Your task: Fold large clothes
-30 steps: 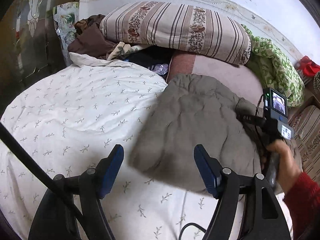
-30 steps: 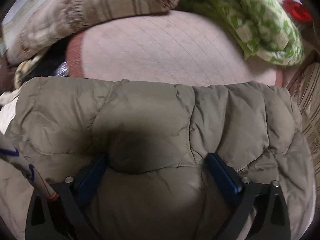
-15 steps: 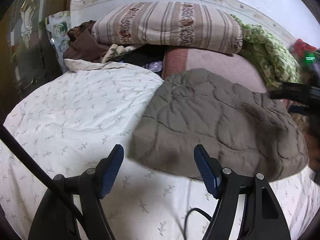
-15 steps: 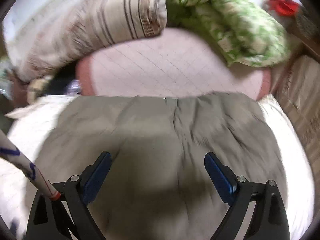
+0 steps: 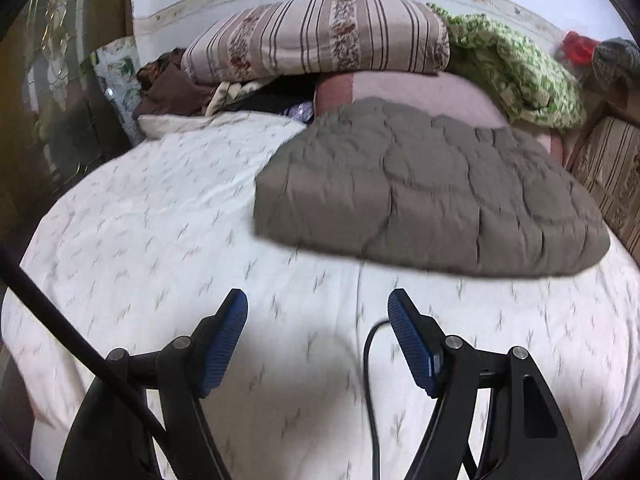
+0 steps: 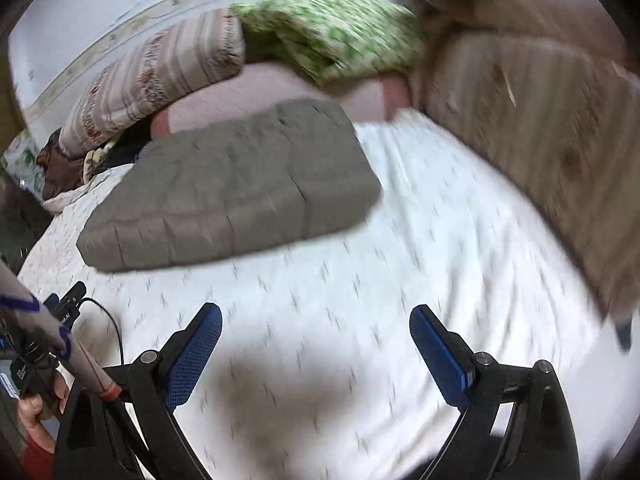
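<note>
Both claws, left claw [image 5: 318, 308] and right claw [image 6: 316, 322], hang open and empty over the white bed [image 5: 168, 216]. The folded grey jacket [image 5: 432, 196] lies on it, with a striped pillow [image 5: 320, 32] and green blanket [image 5: 516, 64] piled by the wall.

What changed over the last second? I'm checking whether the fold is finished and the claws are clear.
The right claw, which was pressed down on the grey padded jacket, has pulled back and now hangs open over the white bedspread. The left claw has also backed away, open and empty. The jacket stays folded in the same place, with the striped bedding behind it.
</note>
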The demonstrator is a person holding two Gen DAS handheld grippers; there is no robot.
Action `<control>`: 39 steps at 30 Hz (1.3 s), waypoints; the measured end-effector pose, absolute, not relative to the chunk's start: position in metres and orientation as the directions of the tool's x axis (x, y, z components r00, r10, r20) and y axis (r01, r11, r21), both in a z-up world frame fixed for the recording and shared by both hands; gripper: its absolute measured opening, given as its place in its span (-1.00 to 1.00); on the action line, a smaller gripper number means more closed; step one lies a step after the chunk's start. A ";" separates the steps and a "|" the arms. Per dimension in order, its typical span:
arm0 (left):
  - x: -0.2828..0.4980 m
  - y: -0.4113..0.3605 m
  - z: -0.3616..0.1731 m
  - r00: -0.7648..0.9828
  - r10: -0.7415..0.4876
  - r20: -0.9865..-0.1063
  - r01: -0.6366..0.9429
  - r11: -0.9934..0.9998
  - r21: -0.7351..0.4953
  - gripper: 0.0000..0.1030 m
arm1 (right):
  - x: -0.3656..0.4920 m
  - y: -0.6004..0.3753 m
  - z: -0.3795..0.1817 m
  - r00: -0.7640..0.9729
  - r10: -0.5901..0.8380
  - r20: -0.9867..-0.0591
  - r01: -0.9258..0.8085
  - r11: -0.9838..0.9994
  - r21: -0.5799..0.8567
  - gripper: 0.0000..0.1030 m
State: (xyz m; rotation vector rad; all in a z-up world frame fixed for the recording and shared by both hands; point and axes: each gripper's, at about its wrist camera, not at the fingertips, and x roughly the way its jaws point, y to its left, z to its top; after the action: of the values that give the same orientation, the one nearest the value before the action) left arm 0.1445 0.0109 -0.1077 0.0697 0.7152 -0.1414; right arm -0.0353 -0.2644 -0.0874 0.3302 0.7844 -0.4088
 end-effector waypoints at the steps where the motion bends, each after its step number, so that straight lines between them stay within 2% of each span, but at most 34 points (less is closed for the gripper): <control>1: 0.139 0.013 -0.110 0.740 -0.101 -0.665 0.148 0.989 0.014 0.40 | -0.044 -0.268 -0.092 0.631 -0.224 -0.743 0.483 0.862 0.150 0.89; 5: 0.121 0.018 -0.109 0.749 -0.074 -0.659 0.120 0.992 0.026 0.40 | -0.065 -0.275 -0.098 0.624 -0.204 -0.755 0.506 0.841 0.190 0.89; 15: 0.112 0.034 -0.109 0.748 -0.058 -0.661 0.082 0.997 0.006 0.40 | -0.081 -0.264 -0.086 0.653 -0.233 -0.720 0.499 0.848 0.178 0.89; 39: 0.113 0.032 -0.113 0.751 -0.057 -0.658 0.078 0.997 0.003 0.40 | -0.071 -0.257 -0.101 0.634 -0.203 -0.746 0.495 0.848 0.190 0.89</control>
State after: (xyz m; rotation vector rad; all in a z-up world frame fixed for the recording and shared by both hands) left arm 0.1132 0.0323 -0.1127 0.0312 0.7181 -0.0737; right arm -0.0712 -0.2570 -0.1006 0.4003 0.7902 -0.4110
